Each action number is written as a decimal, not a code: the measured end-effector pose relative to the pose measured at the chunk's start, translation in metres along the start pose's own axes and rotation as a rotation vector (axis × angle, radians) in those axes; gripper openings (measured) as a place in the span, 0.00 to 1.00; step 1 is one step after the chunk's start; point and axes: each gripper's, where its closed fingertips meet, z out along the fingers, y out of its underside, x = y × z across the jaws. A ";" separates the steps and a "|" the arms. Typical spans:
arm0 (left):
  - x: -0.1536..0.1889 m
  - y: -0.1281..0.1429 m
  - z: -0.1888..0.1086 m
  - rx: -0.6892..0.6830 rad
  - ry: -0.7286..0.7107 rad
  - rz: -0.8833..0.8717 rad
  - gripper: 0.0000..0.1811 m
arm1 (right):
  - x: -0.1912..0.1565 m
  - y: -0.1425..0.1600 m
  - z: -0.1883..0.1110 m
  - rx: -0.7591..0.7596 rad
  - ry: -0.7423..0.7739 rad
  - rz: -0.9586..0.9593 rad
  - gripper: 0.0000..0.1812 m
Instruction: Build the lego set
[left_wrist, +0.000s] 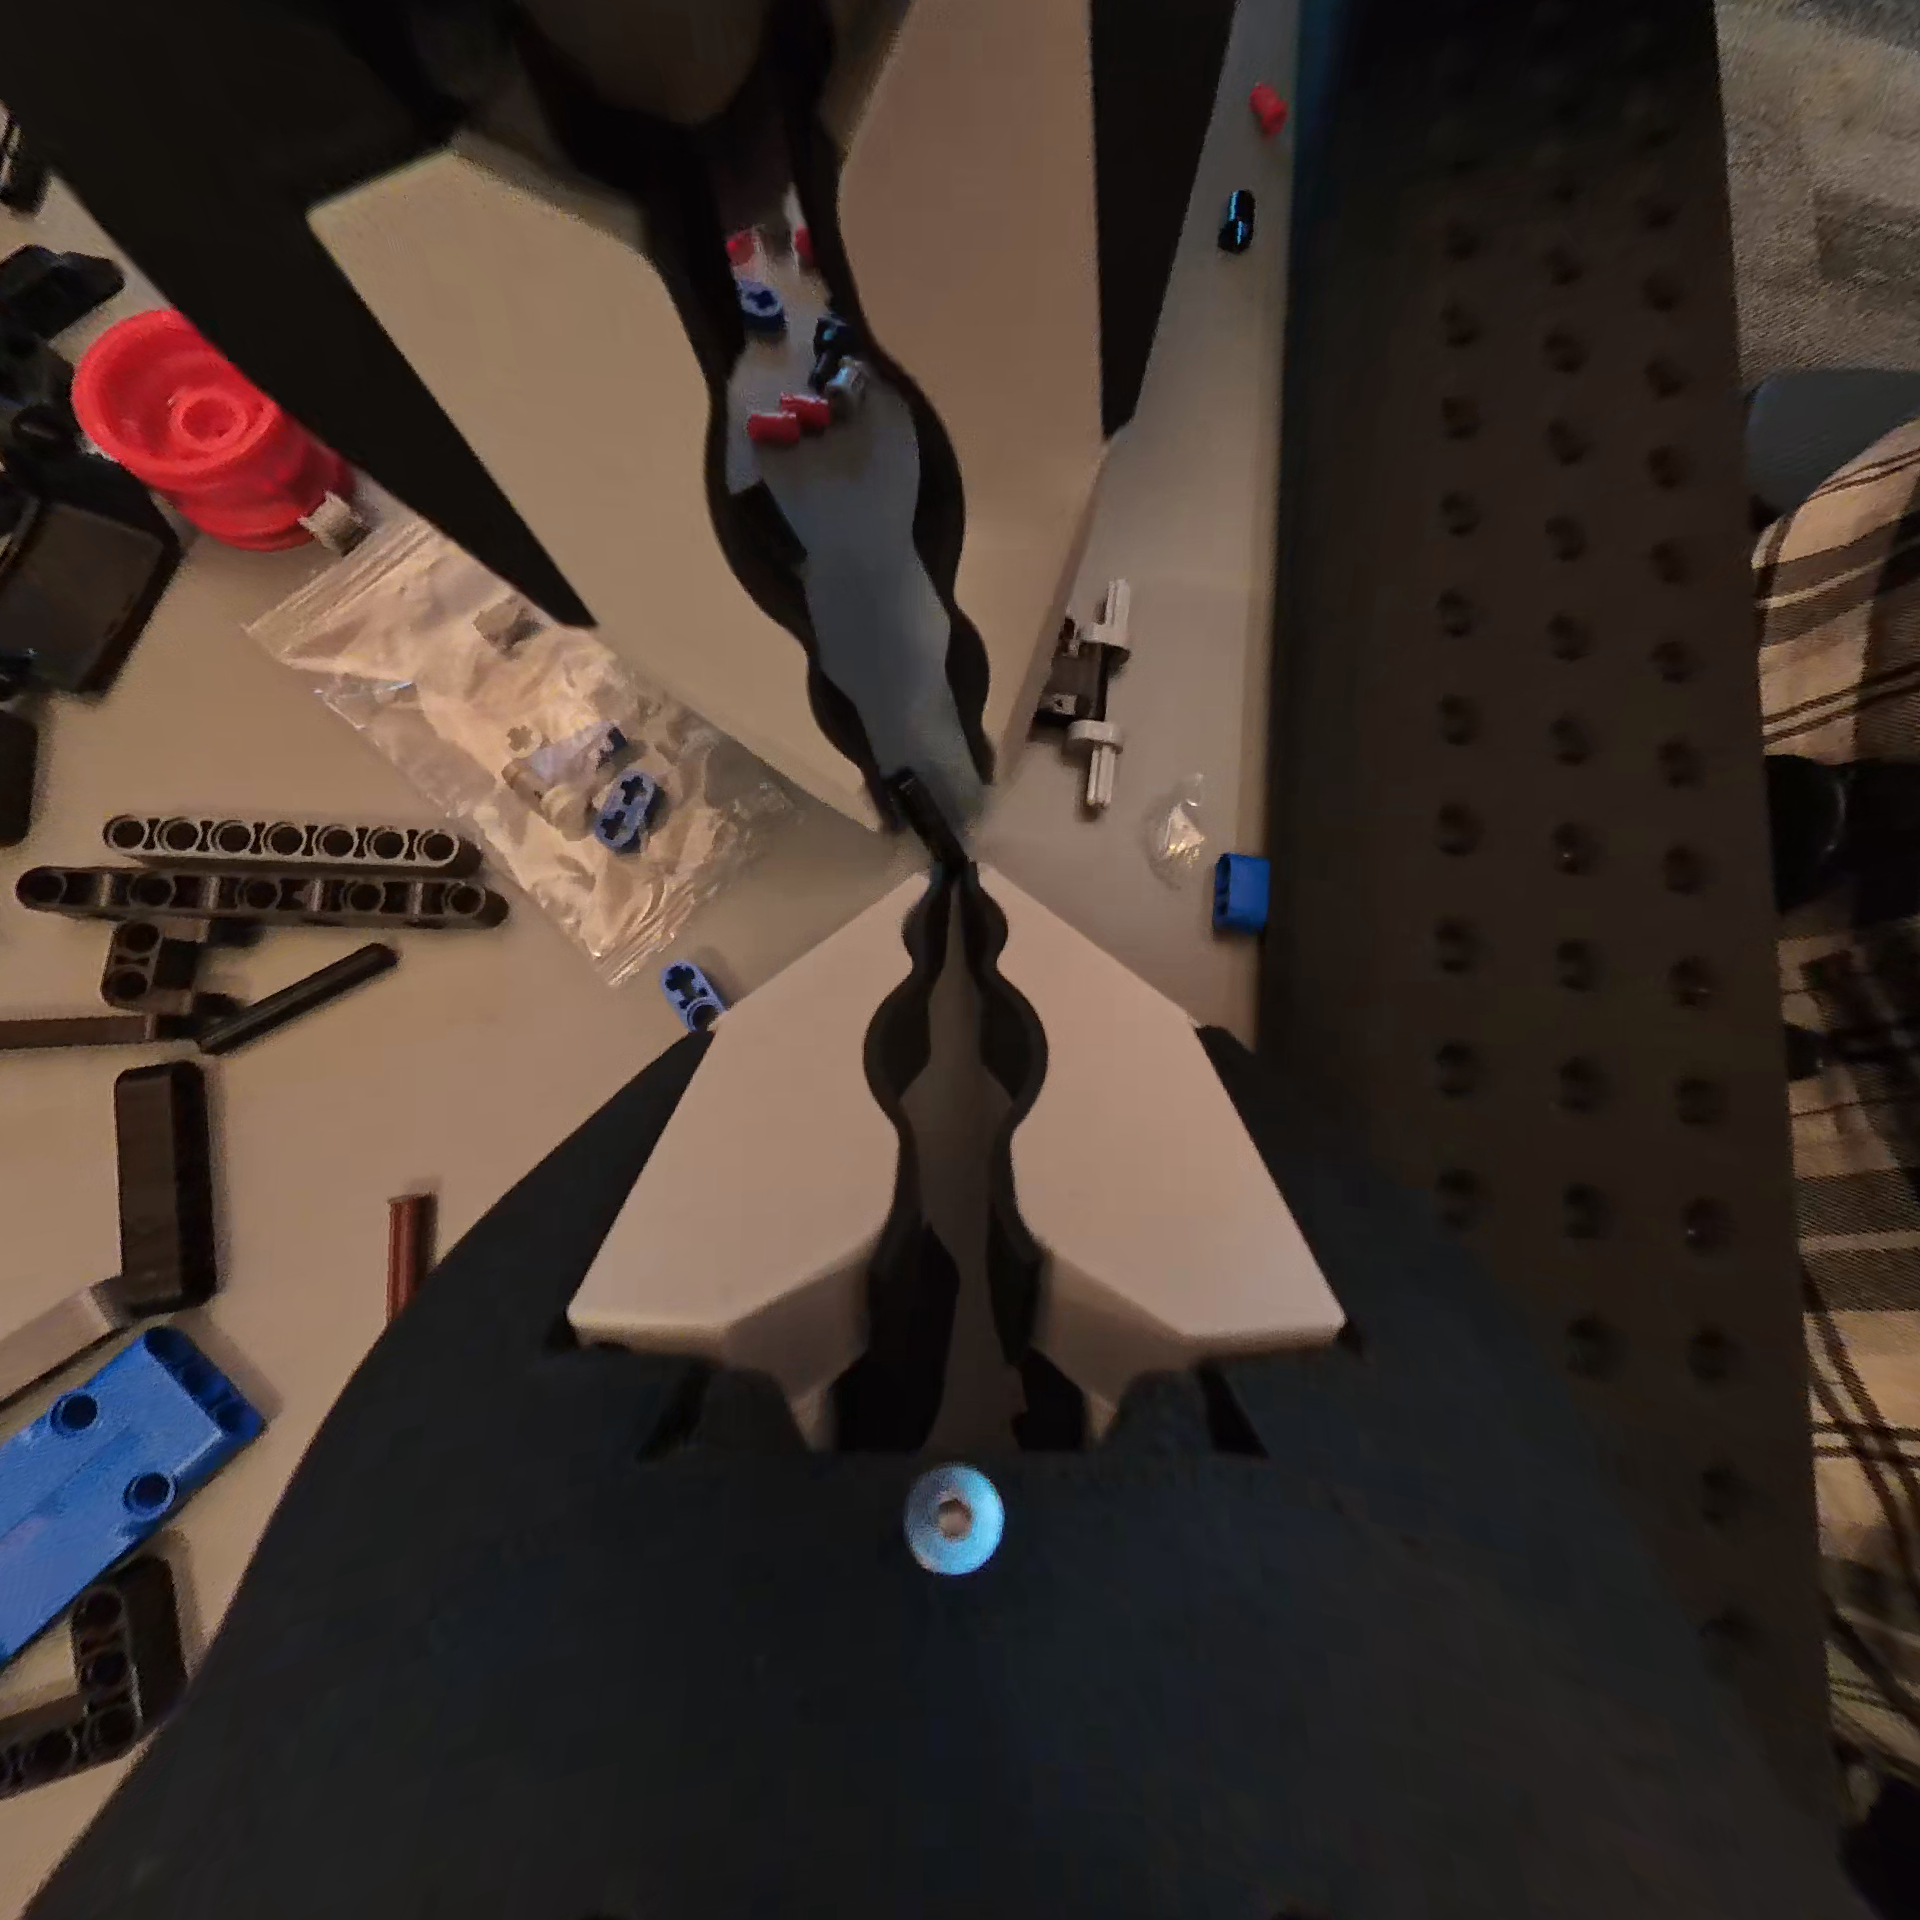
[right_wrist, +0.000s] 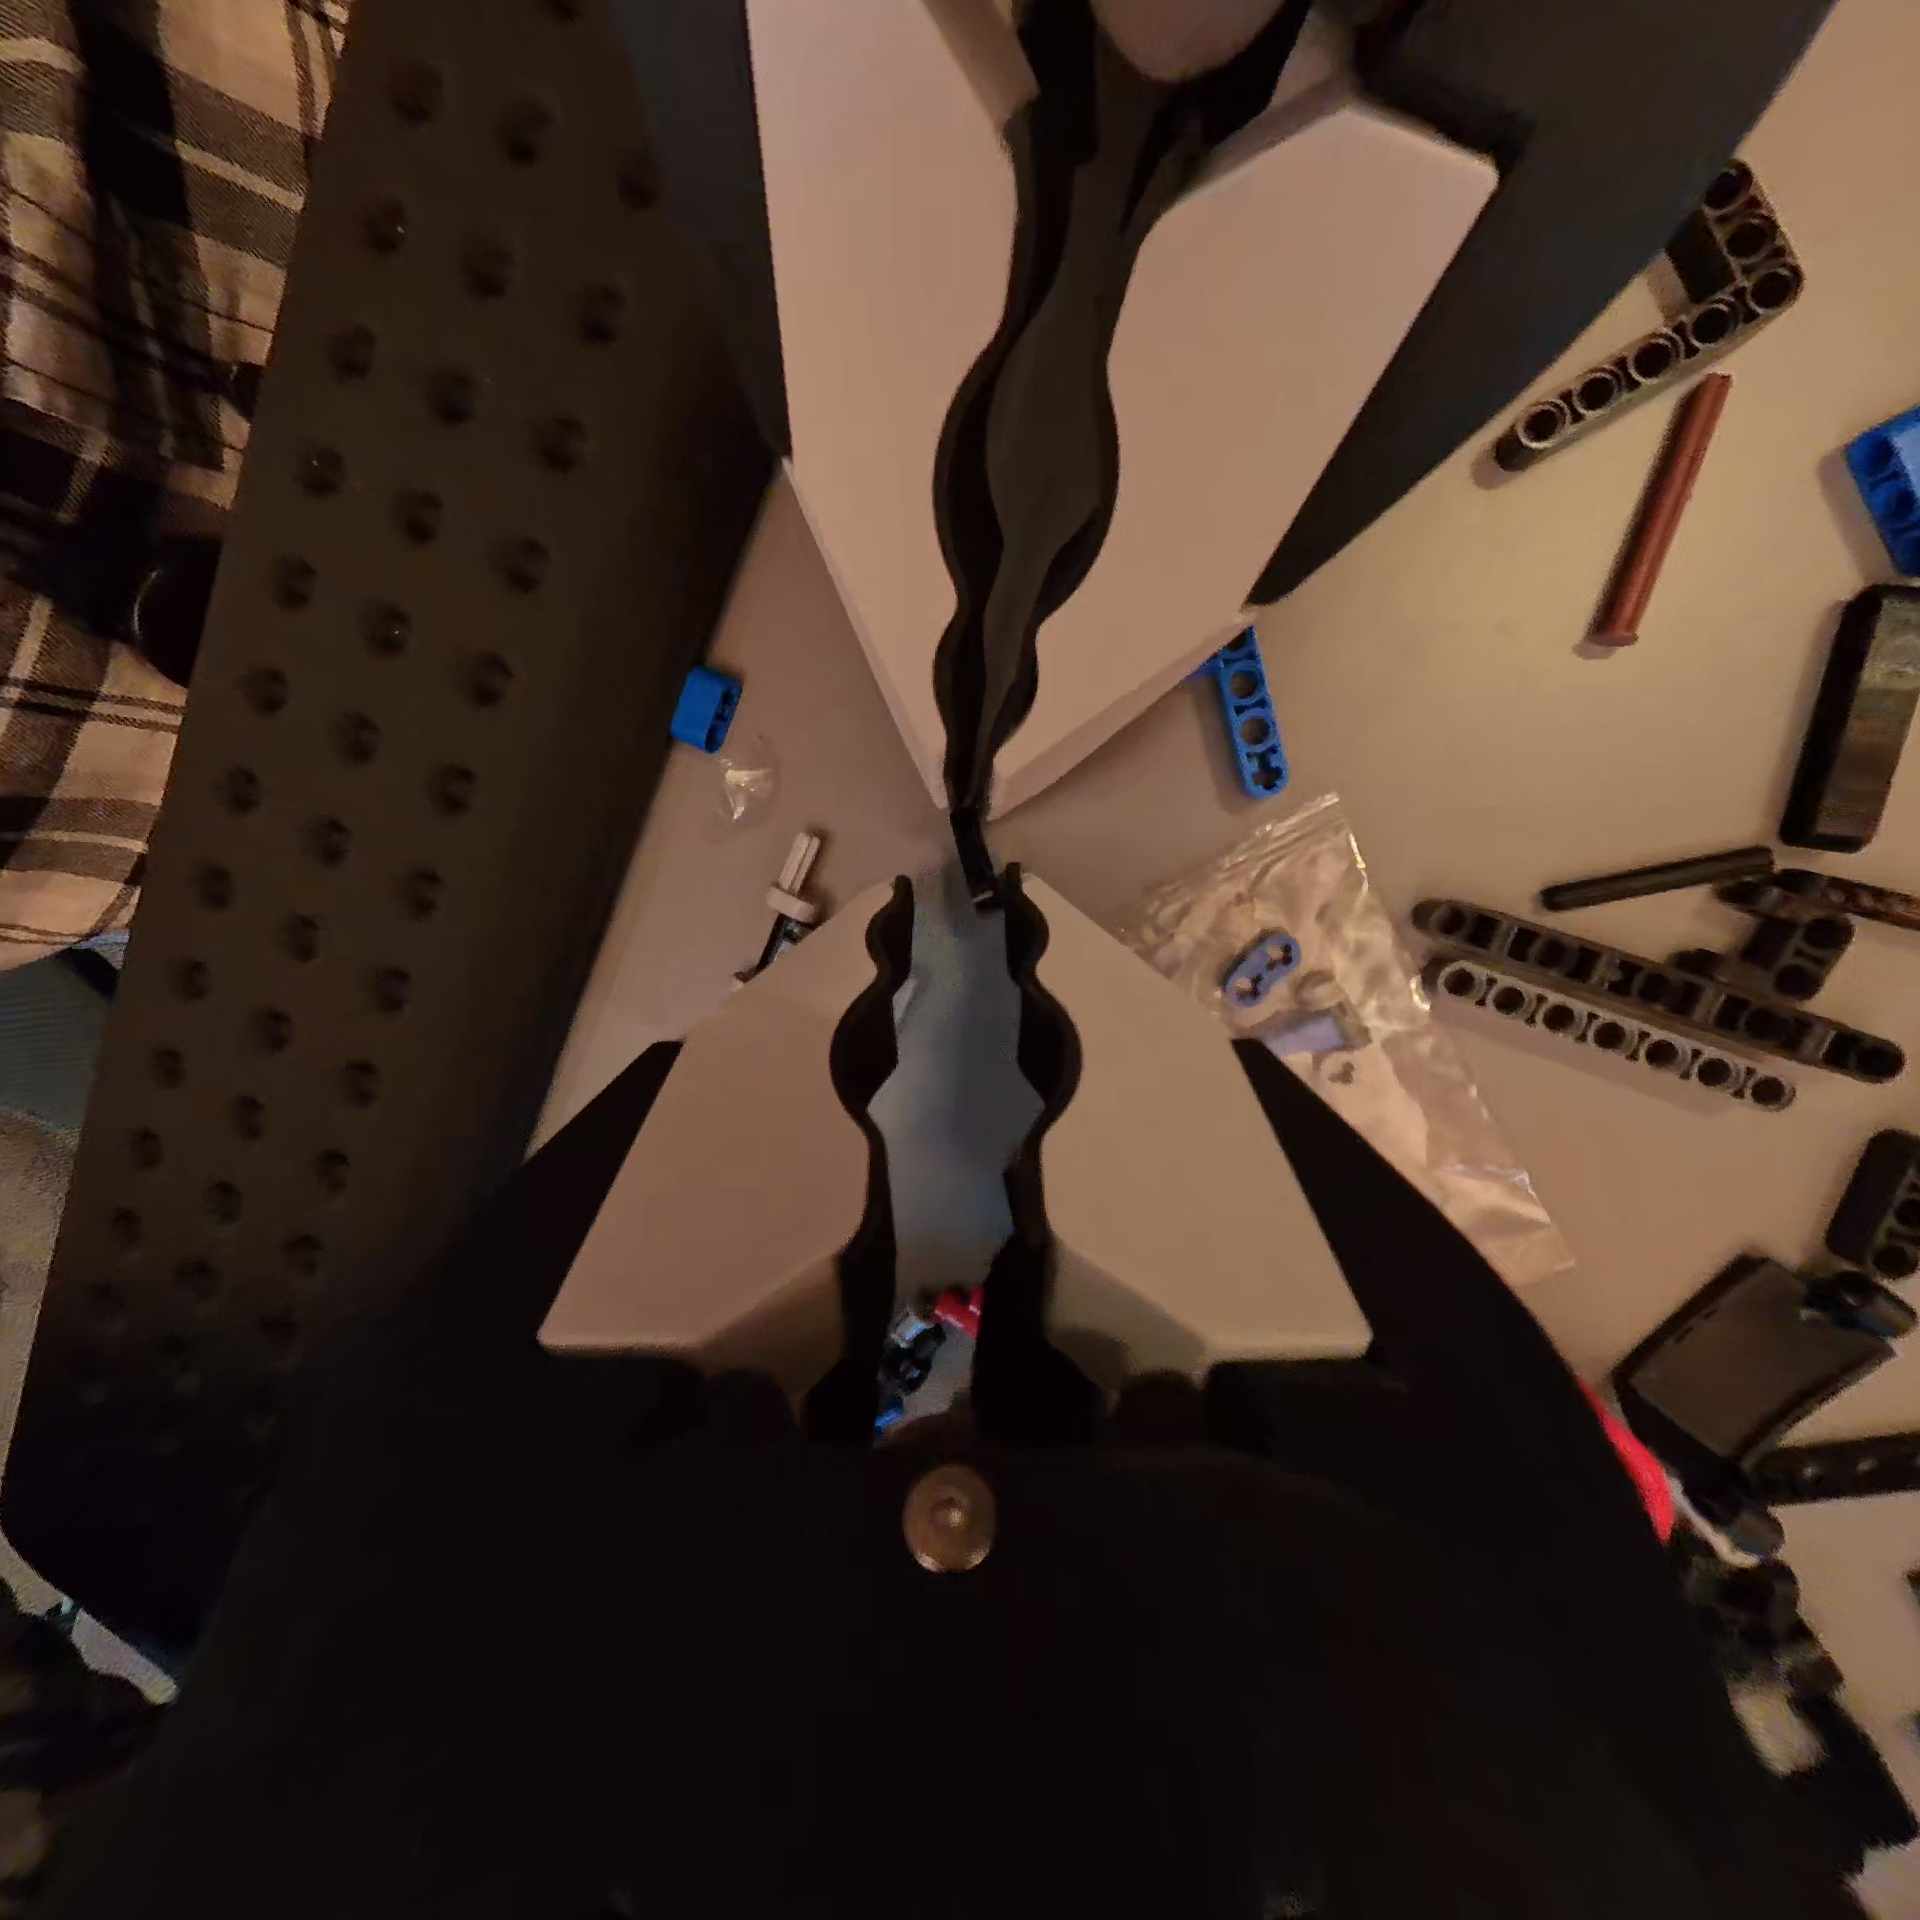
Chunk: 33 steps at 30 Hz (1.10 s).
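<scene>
My left gripper is pinched nearly closed on one end of a small black pin. My right gripper meets it tip to tip; its tips narrow onto the pin's other end, the fingers gaping wider behind. Only my left view shows the red wheel; only my right shows the blue beam.

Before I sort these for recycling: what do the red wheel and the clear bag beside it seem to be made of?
The red wheel: likely hard moulded plastic, with a smooth surface and soft sheen. The clear bag: thin see-through plastic film, crinkled, with glints along its folds.
</scene>
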 end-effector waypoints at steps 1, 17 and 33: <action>0.000 0.000 0.000 -0.002 -0.001 0.003 0.00 | 0.001 0.001 -0.002 0.000 0.017 0.006 0.10; -0.003 -0.006 0.000 -0.016 -0.005 0.020 0.02 | -0.022 0.028 -0.025 0.165 0.319 0.175 0.13; -0.001 -0.011 0.007 -0.031 0.006 0.075 0.03 | -0.021 0.026 -0.012 0.273 0.407 0.245 0.12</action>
